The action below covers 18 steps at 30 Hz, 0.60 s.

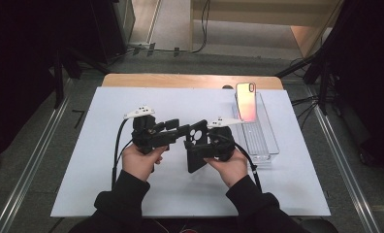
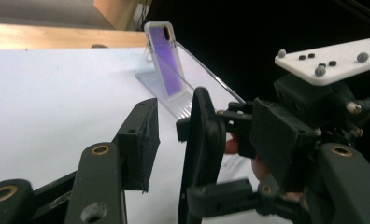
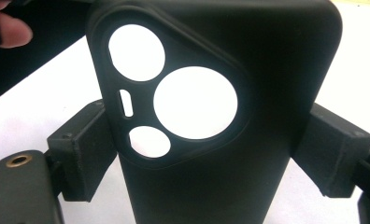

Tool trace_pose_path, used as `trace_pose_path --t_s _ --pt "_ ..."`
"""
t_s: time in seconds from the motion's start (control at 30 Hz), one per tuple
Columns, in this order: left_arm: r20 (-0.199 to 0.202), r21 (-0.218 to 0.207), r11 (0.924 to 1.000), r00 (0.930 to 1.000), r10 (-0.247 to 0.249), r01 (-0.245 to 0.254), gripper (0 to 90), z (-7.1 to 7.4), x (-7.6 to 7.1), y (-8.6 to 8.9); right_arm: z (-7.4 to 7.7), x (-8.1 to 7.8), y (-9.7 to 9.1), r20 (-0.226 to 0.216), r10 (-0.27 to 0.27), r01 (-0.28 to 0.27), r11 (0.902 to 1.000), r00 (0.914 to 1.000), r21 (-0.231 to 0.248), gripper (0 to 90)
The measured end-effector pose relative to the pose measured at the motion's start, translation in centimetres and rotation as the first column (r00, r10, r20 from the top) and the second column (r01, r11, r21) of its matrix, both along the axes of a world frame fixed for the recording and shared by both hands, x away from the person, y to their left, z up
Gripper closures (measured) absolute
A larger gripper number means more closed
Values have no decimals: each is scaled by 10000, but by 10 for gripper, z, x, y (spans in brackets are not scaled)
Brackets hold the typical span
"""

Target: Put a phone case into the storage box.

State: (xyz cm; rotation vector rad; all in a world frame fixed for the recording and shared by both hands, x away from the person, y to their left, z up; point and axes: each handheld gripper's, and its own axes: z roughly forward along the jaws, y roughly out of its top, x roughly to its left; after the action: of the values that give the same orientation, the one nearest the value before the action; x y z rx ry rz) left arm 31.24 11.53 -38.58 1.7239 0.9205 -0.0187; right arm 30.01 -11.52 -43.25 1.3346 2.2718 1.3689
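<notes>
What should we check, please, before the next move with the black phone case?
1. Right hand-held gripper clamped on the black phone case: ok, pads press both edges.
2. Left hand-held gripper released: ok, jaws stand apart, off the case.
3. Case off the table: ok, held upright.
4. Clear tray has room: ok, the phone leans at its far end.
5. Case undamaged: cannot tell.

A white sheet point(image 1: 83, 160) covers a wooden table point(image 1: 180, 80) on grey floor point(image 1: 44, 145). Metal rails point(image 1: 30, 160) flank it; dark curtains point(image 1: 15, 58) hang on both sides, pale wooden furniture point(image 1: 258, 14) behind.
</notes>
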Motion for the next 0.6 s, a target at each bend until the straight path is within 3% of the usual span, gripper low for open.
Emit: trace_pose_path --t_s 0.33,0.6 --pt "-479 165 9995 9985 -269 277 388 -8 -5 16 -1 4 -10 -33 -260 260 9996 9997 -132 123" --pt "-538 304 9982 9973 -506 523 350 -17 -6 29 5 7 -17 -55 -245 244 9996 9997 -128 123"
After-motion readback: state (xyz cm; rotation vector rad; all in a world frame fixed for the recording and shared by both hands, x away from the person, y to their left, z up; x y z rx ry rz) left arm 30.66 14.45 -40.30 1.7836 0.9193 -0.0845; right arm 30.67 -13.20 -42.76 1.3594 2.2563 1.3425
